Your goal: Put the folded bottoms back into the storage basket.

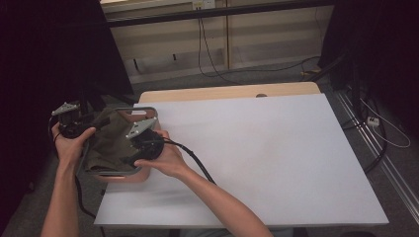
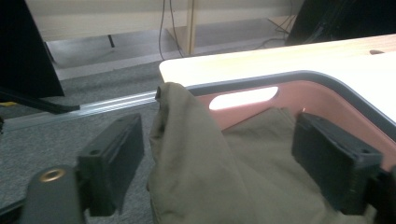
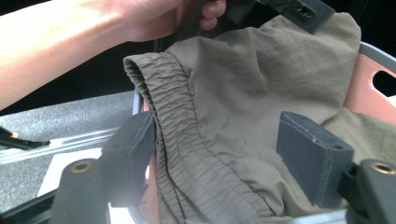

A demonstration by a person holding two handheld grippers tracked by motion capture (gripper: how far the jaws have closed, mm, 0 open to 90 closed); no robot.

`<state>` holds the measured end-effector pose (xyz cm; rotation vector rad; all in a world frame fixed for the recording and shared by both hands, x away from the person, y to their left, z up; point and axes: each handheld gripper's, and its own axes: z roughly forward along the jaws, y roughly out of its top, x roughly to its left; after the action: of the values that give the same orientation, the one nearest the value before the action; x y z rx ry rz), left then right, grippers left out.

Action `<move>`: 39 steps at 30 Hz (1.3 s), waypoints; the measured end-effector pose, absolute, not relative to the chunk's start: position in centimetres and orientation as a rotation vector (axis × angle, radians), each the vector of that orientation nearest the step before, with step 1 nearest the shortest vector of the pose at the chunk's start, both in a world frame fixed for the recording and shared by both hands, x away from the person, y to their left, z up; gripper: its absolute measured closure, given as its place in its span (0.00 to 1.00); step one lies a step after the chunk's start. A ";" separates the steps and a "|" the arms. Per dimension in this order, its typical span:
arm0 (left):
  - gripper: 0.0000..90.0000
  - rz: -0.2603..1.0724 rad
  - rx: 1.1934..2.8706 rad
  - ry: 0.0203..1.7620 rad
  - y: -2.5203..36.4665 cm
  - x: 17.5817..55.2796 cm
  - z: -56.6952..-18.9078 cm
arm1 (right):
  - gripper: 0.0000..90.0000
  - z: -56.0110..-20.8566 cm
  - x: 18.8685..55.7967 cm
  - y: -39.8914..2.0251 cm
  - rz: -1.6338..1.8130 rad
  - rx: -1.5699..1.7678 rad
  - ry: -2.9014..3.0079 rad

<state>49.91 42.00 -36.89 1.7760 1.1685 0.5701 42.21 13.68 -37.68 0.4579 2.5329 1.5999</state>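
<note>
white table (image 1: 257,148), bare over most of its top, pale wood strip along the far edge. pink basket (image 1: 121,177) with grey rim, set at the table's near left corner, partly overhanging the edge; hand slot in its far wall (image 2: 243,99). olive-green garment (image 1: 106,143), crumpled, lying inside the basket, one fold drawn up over the left rim; gathered elastic waistband (image 3: 187,140) running down between the right gripper's jaws. left gripper (image 1: 89,123), held just outside the basket's left rim, pointed toward the basket; jaws spread wide in its own view, cloth bunched between them (image 2: 196,163) (not pressed by either pad). left hand (image 1: 71,145), wrapped around the gripper body from below, forearm rising from the bottom left edge, wrist bent inward; same hand seen at the top of the right gripper view (image 3: 154,18), fingers curled on the black housing. right gripper (image 1: 134,157), grey three-cornered plate on top, positioned over the basket's right side, tilted down toward the cloth; jaws parted, waistband and loose fabric lying in the gap, left pad just beside the waistband edge (contact not certain). right hand (image 1: 165,160), gripping from the table side, forearm angled in from bottom centre, cable trailing back along it. grey carpet floor (image 2: 70,135) and metal floor rail beyond the table edge.
</note>
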 end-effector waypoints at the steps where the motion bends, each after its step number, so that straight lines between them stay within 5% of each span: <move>1: 0.14 0.593 1.762 1.169 41.9 49.7 -36.8 | 0.26 -37.8 42.2 13.6 1.594 0.468 2.525; 12: 0.05 0.586 1.754 1.117 41.9 48.2 -36.8 | 0.11 -38.4 42.1 13.0 1.578 0.500 2.516; 39: 0.07 0.625 1.726 1.074 40.8 42.3 -36.1 | 0.05 -39.1 40.8 11.0 1.508 0.605 2.416</move>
<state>42.27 40.83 -36.09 1.7257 1.0737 0.6249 40.77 10.95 -39.09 0.6055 2.4158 1.5083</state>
